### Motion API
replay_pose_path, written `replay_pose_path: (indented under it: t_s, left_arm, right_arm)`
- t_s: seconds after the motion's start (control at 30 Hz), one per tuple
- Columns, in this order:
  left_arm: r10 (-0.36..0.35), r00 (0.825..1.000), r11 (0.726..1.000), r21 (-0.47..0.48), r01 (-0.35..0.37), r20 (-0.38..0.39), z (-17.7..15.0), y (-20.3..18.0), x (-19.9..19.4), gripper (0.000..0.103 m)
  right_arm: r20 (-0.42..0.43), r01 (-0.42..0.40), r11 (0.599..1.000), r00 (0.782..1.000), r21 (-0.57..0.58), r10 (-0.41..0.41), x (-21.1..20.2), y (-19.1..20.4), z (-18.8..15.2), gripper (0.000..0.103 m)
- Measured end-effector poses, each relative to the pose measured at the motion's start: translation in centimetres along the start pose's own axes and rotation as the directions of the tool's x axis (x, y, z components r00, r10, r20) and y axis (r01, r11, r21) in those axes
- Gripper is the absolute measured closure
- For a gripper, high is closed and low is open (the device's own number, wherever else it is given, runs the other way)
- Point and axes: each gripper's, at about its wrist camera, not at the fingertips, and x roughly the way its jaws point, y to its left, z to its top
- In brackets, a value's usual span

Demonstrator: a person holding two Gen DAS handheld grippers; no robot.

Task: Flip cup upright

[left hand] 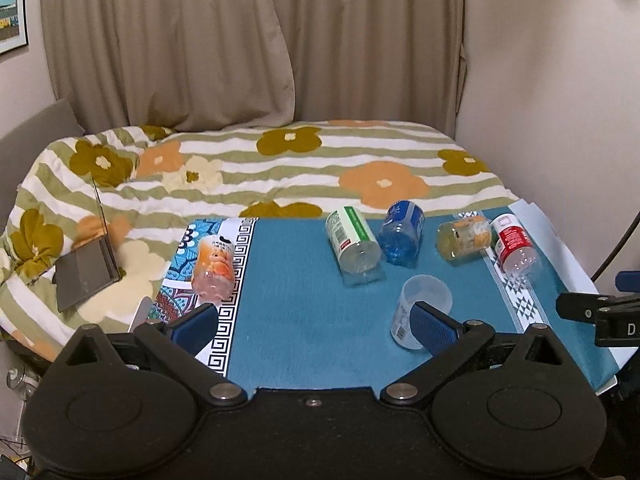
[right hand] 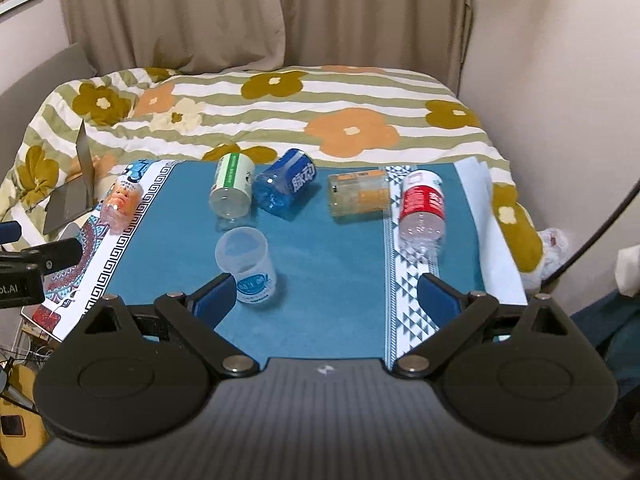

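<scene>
I see both claws wide open, the left claw (left hand: 316,326) and the right claw (right hand: 326,294). The cup (right hand: 246,265) stands upright; only the right view shows its blue label.

Both views are evenly lit by soft, warm indoor light, only faint shadows being cast beside the bottles (right hand: 422,208) on the surface (right hand: 340,280), while straight lines are bowed and corners darkened by fisheye distortion.

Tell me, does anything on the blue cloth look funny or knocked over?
Yes. Five cut-off plastic bottles lie on their sides: orange-label, green-label, blue, yellow and red-label. The clear plastic cup stands open-end up.
</scene>
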Motion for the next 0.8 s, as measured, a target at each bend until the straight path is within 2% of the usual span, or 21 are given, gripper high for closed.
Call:
replay_pose_path:
  t_s: [0.8]
  left_arm:
    - [0.026,0.998,0.998,0.061,-0.030,0.057,-0.7,-1.4,-1.6,0.000]
  right_arm:
    - [0.009,0.007,0.999,1.000,0.033,-0.007,-1.0,-0.6,-1.2,0.000]
